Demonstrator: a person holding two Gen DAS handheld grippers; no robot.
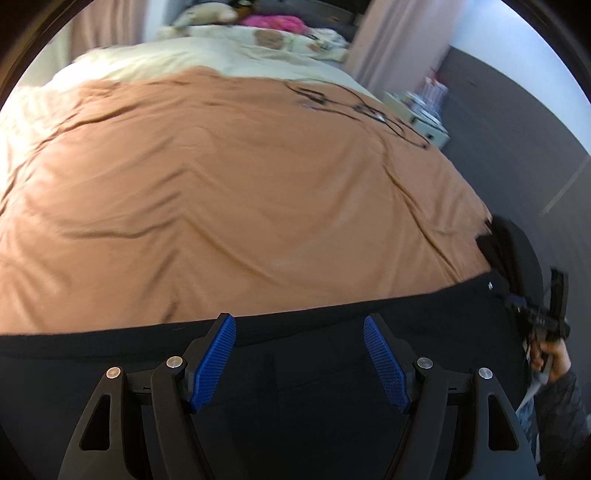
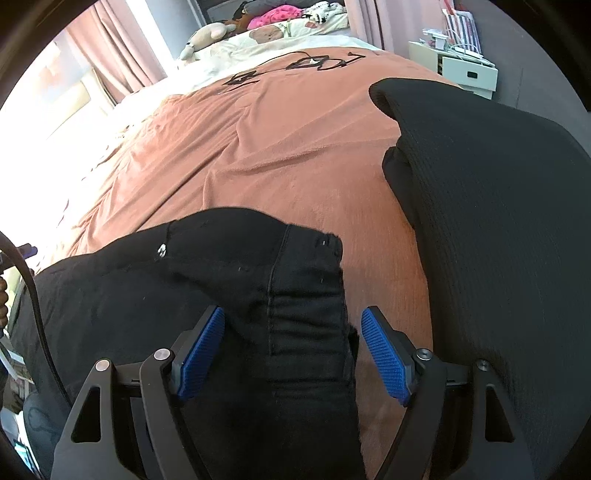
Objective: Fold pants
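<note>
On bed, near edge: black pants [image 2: 229,295], denim-like, stitched seams and one small metal rivet showing, lying across a rust-orange blanket [image 2: 258,147]. One narrow end of the garment, with a frayed corner, runs forward between the fingers of the right gripper [image 2: 291,354].

Right gripper: blue ribbed pads spread wide. Left pad [image 2: 201,356] sits close against the cloth; right pad stands clear of it over the blanket. Nothing clamped.

Left gripper [image 1: 299,358]: jaws likewise wide apart, poised above a flat black stretch of the pants [image 1: 332,387] along the blanket's near border. Nothing between the pads is pinched. This view is motion-blurred, so contact with the cloth below cannot be judged.

Second item: black ribbed-knit garment [image 2: 498,240], folded or bunched, on the blanket just right of the pants, apart from them.

Far end of bed: cream bedding [image 2: 258,40], plush toy [image 2: 207,37], pink item [image 2: 273,16], black cable [image 2: 295,66] looped on the blanket.

Beside bed: white nightstand [image 2: 458,66] against a grey wall.

Left wrist view, right margin: the person's hand [image 1: 554,362] gripping a black handle.
</note>
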